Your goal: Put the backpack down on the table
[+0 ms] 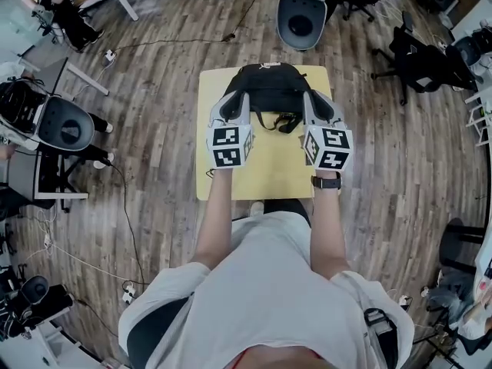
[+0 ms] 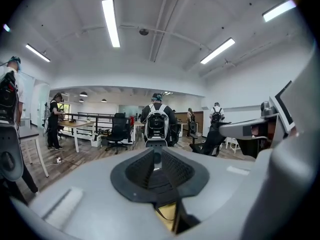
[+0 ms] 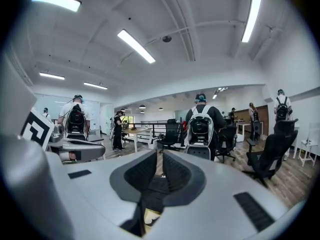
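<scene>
The left gripper [image 1: 233, 102] and right gripper [image 1: 315, 102] are each closed almost fully on a black strap [image 2: 182, 219] of the black backpack [image 1: 269, 83], which is over the yellow table's [image 1: 254, 171] far end.

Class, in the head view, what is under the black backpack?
The yellow table is below the backpack, and its near half shows. The tabletop directly beneath the backpack is covered, so whether the backpack rests on it cannot be told.

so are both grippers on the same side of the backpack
No, in the head view the left gripper is left of the black backpack, the right gripper right of it.
</scene>
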Action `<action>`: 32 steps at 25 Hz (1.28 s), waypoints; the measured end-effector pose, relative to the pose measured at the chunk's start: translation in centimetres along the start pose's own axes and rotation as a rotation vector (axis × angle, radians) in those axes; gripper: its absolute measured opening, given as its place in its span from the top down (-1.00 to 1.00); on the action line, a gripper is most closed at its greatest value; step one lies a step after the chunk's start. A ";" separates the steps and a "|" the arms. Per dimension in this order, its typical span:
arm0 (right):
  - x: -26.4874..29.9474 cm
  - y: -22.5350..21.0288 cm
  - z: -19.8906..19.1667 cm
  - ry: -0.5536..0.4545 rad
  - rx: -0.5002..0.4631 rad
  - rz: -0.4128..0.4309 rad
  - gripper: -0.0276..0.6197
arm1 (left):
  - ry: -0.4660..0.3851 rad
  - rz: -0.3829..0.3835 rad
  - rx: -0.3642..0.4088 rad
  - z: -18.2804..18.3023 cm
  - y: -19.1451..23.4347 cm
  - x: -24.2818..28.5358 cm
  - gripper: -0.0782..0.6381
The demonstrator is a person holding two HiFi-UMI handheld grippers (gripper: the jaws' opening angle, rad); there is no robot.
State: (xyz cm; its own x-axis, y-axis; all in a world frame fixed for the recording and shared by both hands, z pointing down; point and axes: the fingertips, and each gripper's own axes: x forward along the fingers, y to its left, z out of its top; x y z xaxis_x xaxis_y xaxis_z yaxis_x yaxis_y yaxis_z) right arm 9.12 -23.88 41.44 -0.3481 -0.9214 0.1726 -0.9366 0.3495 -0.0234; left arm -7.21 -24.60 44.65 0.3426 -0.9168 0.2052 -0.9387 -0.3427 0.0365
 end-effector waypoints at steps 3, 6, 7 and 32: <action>-0.7 0.4 1.3 -0.029 -0.015 -0.013 0.83 | -0.027 -0.001 -0.001 1.2 -0.1 -0.7 0.71; -1.3 0.7 2.3 -0.053 -0.028 -0.024 0.88 | -0.056 -0.002 0.002 2.3 -0.1 -1.2 0.75; -1.5 0.8 2.4 -0.056 -0.034 -0.025 0.88 | -0.063 -0.002 0.003 2.6 -0.2 -1.3 0.75; -0.1 2.2 2.8 -0.050 -0.106 -0.022 0.88 | -0.098 -0.019 0.011 3.8 0.2 -0.5 0.75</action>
State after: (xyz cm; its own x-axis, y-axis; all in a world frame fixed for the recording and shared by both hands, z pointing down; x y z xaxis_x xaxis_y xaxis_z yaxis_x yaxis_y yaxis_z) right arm 7.00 -23.47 38.57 -0.3315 -0.9355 0.1224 -0.9356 0.3426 0.0846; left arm -7.39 -24.97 40.80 0.3628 -0.9256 0.1074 -0.9318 -0.3619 0.0289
